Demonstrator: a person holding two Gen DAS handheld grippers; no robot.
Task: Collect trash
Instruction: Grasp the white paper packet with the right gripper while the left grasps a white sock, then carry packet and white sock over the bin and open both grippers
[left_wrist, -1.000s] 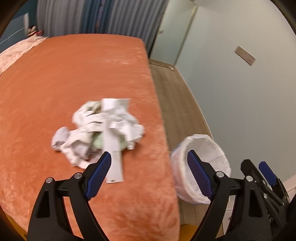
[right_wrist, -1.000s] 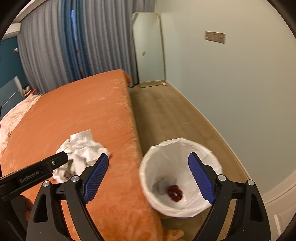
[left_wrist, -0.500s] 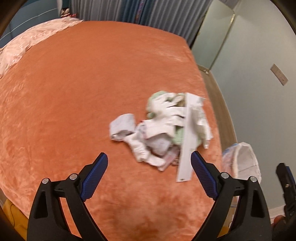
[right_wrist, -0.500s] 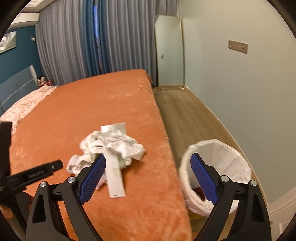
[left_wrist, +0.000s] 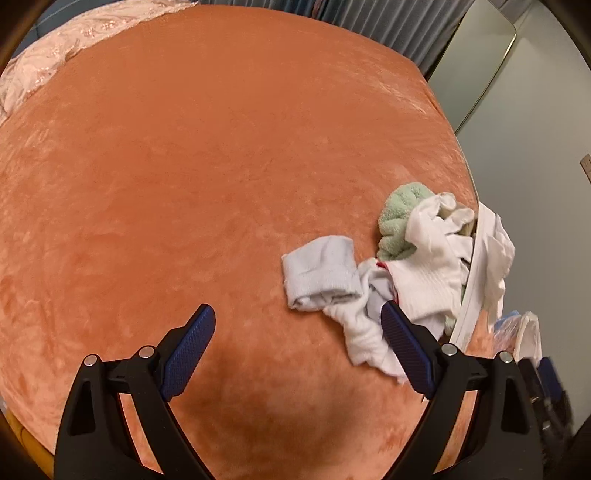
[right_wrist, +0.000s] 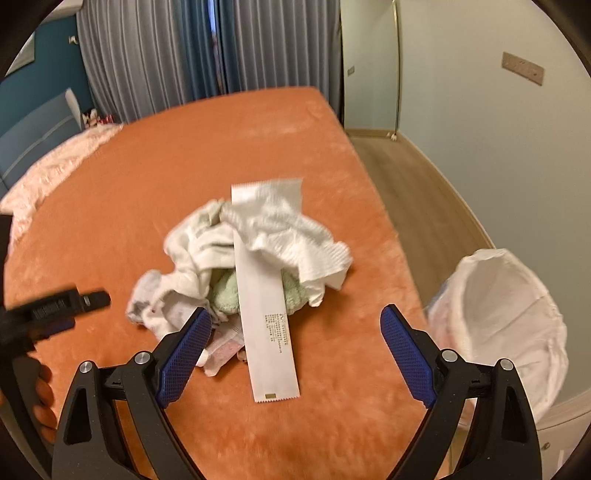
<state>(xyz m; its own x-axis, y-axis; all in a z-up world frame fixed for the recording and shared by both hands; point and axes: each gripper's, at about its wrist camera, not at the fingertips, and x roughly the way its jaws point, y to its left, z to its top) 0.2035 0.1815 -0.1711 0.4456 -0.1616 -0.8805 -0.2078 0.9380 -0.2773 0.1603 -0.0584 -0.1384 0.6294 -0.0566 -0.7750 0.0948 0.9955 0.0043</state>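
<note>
Both grippers, left (left_wrist: 297, 345) and right (right_wrist: 295, 347), spread empty over orange bed (right_wrist: 184, 147); strip (right_wrist: 267, 302) print unreadable; bin (right_wrist: 517, 314) right.

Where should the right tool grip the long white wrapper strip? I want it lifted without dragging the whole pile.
Probably the free near end of the long white wrapper strip, approached from above, jaws across its narrow width. That end lies flat and bare on the orange bedcover; its far end is buried under crumpled tissue.
</note>
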